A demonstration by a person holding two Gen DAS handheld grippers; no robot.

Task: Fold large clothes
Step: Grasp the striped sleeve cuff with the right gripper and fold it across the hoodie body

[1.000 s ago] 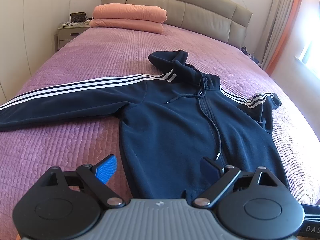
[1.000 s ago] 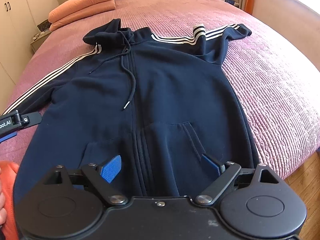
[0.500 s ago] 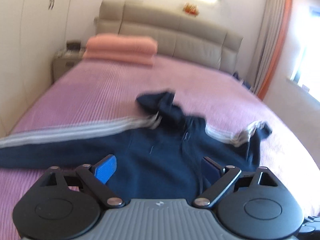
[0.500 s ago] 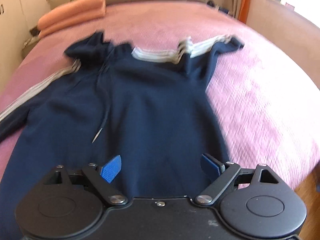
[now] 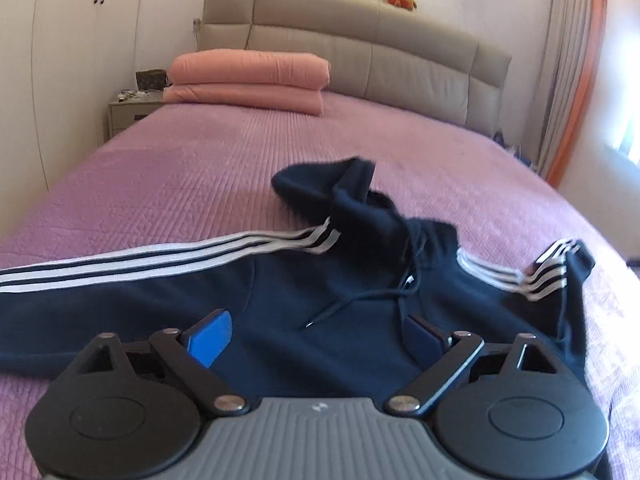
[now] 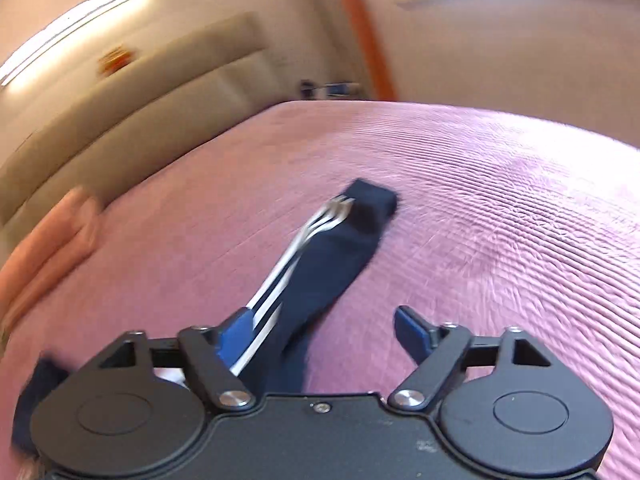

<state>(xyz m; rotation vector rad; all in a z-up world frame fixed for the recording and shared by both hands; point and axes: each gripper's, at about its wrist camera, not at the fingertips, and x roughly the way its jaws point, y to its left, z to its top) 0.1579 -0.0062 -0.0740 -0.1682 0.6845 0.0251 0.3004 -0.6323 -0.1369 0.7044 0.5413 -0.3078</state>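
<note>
- The navy hoodie point(image 5: 320, 320) lies front-up on the purple bedspread point(image 5: 180, 184), hood toward the grey headboard point(image 5: 360, 52); the landmark for everything below is that hood point(image 5: 332, 188).
- Against the views of a second ago, both cameras have tipped up and away from the hem: the left wrist view now looks across the chest toward the headboard instead of down on the lower body.
- The left gripper point(image 5: 320, 336) hovers over the chest on the hem side of the hood, jaws spread wide, nothing between its blue pads point(image 5: 210, 334).
- The right wrist view has swung most: a second ago it took in the whole garment; now it shows only the right sleeve point(image 6: 320, 256) running out to its cuff point(image 6: 372, 204) on bare bedspread, well to the right of the hood.
- The right gripper point(image 6: 324, 332) is open too; the striped sleeve passes between its fingers, close against the left pad point(image 6: 238, 334), but the jaws stand far apart and do not clamp it.
- In my judgement this means the right hand is going for the right sleeve to fold it in over the body; no fold is made yet, and the left sleeve point(image 5: 120, 276) is stretched out flat to the left of the hood.
- The right view is motion-blurred, so contact with the cloth cannot be settled.
- Writing: no readable text. Three white stripes point(image 5: 180, 256) run along each sleeve, and a small light emblem point(image 5: 319, 407) sits on the left gripper's grey body, too small to read.
- Folded pink bedding point(image 5: 248, 80) rests beyond the hood, against the headboard.
</note>
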